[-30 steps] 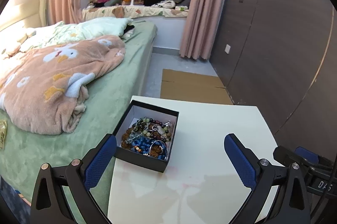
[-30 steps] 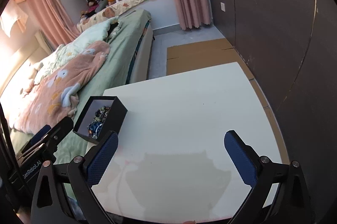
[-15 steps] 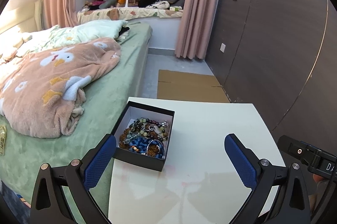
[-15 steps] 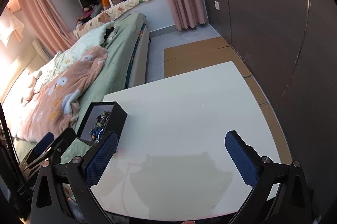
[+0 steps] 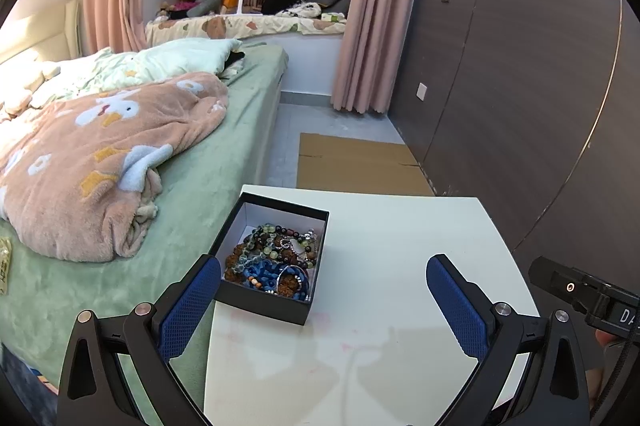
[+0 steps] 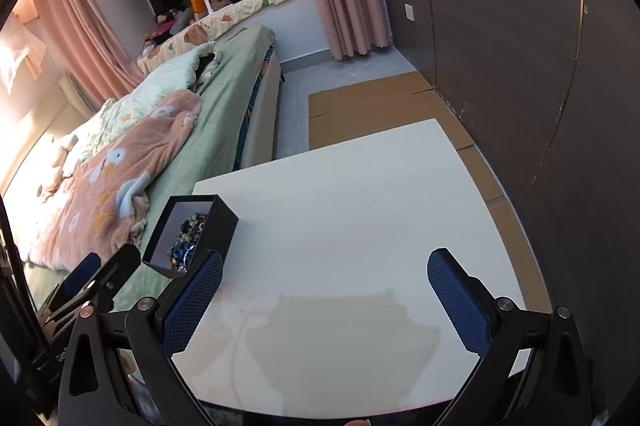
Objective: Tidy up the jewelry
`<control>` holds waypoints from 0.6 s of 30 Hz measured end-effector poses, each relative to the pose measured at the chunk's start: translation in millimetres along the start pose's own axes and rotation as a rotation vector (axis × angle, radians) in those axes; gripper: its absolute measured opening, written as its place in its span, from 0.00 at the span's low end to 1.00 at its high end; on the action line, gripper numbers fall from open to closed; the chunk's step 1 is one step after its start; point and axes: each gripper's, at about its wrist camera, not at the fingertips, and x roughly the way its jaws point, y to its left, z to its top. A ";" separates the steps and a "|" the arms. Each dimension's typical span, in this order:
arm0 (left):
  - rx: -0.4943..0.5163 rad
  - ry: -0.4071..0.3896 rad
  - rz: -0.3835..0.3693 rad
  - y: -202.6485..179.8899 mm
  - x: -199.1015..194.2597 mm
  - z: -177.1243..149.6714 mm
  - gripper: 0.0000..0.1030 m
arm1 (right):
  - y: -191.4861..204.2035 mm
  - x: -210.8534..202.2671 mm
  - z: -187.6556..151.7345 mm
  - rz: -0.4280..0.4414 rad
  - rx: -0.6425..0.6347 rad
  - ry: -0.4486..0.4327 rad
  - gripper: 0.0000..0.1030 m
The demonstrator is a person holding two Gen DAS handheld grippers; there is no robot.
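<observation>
A small black box (image 5: 276,306) lined in white stands on the left edge of a white table (image 5: 392,246). Inside lies a tangle of beaded bracelets (image 5: 276,258) in blue, brown, green and dark tones. My left gripper (image 5: 323,274) hangs open above the table's near side, its left finger just beside the box's near corner. In the right wrist view the same box (image 6: 216,226) sits at the left, with the bracelets (image 6: 188,238) partly hidden by its wall. My right gripper (image 6: 325,272) is open and empty over the bare tabletop (image 6: 360,205).
A bed with a green sheet (image 5: 200,185) and a pink blanket (image 5: 100,153) runs along the table's left side. A dark wood wall (image 5: 520,85) stands at the right. Flat cardboard (image 5: 356,165) lies on the floor beyond the table.
Both grippers have drawn back and risen a little, so the table and box look smaller and farther. Both stay open. The box has not moved.
</observation>
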 end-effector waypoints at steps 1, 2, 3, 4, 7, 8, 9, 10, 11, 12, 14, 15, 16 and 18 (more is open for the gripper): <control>-0.001 0.000 -0.001 0.1 -0.2 0.1 1.00 | -0.7 -0.2 0.2 -0.001 -0.001 0.002 1.00; -0.001 0.001 -0.001 -0.5 -0.4 -0.1 1.00 | -1.3 -0.3 1.0 -0.002 -0.001 0.003 1.00; 0.000 0.002 -0.001 -0.8 -0.7 -0.5 1.00 | -1.6 0.3 1.0 -0.004 -0.002 0.007 1.00; 0.000 0.001 -0.001 -0.6 -0.8 -0.4 1.00 | -2.0 0.7 0.9 -0.005 -0.003 0.008 1.00; 0.001 0.000 -0.003 -0.1 -1.1 0.5 1.00 | -2.8 2.0 1.4 -0.013 -0.004 0.010 1.00; 0.001 -0.001 -0.004 0.0 -1.3 0.7 1.00 | -2.5 2.7 1.4 -0.013 -0.004 0.010 1.00; 0.002 -0.001 -0.005 -0.1 -1.8 0.5 1.00 | -3.0 2.9 1.7 -0.013 -0.002 0.011 1.00; 0.001 -0.001 -0.005 0.7 -1.6 0.7 1.00 | -3.0 2.9 1.6 -0.013 -0.002 0.011 1.00; 0.000 0.000 -0.006 0.7 -1.8 0.6 1.00 | -3.1 2.9 1.6 -0.013 -0.003 0.011 1.00; 0.000 0.001 -0.006 0.6 -1.4 0.6 1.00 | -3.3 2.9 2.0 -0.014 -0.003 0.011 1.00; -0.001 0.001 -0.006 1.1 -1.7 1.1 1.00 | -3.6 3.1 1.7 -0.009 -0.003 0.013 1.00; -0.002 0.001 -0.006 0.9 -2.3 1.2 1.00 | -4.4 3.6 2.0 -0.001 0.002 0.016 1.00; -0.001 0.001 -0.007 1.3 -1.8 1.5 1.00 | -4.2 4.7 1.2 0.000 0.005 0.017 1.00; -0.001 0.001 -0.007 1.3 -1.7 1.5 1.00 | -4.8 5.7 0.4 -0.005 0.004 0.017 1.00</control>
